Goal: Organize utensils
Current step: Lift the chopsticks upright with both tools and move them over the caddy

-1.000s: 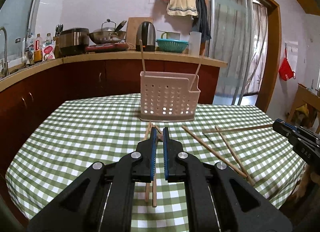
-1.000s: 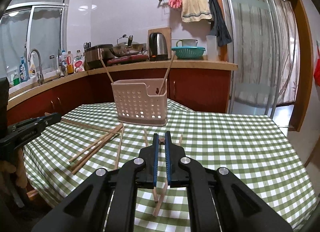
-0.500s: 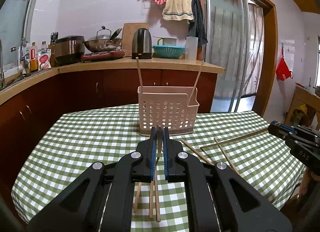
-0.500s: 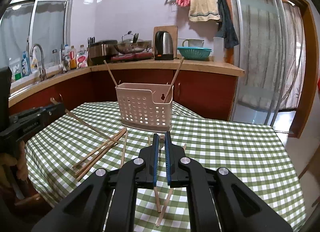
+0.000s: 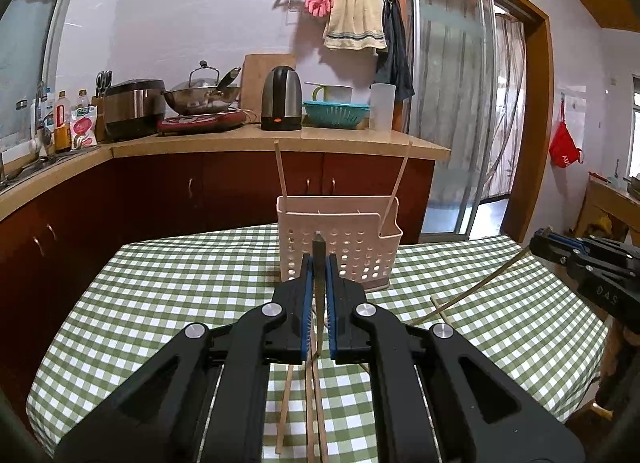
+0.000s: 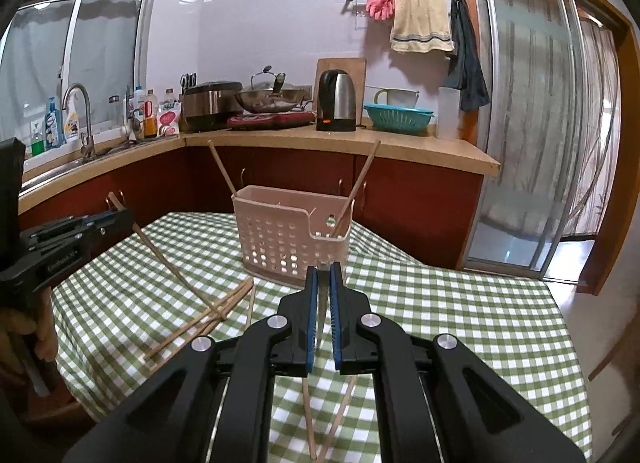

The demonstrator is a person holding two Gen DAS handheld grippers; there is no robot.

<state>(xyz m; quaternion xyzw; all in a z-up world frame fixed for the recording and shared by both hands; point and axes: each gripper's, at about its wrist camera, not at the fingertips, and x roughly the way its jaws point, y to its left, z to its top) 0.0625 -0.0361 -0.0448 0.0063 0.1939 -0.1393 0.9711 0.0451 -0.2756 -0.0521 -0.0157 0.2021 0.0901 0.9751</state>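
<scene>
both grippers, left (image 5: 319,263) and right (image 6: 324,273), each pinched a chopstick (image 5: 319,247) (the right one (image 6: 322,295) seemingly so) before the pink basket (image 5: 338,241).

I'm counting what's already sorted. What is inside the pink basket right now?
Two chopsticks stand in the pink basket: one leaning at its left end, one in the small right-end pocket. The perforated walls hide their lower ends and the basket floor.

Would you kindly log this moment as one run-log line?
left gripper: shut on chopstick | right gripper: shut on chopstick | basket: two chopsticks inside | loose chopsticks: on table
</scene>
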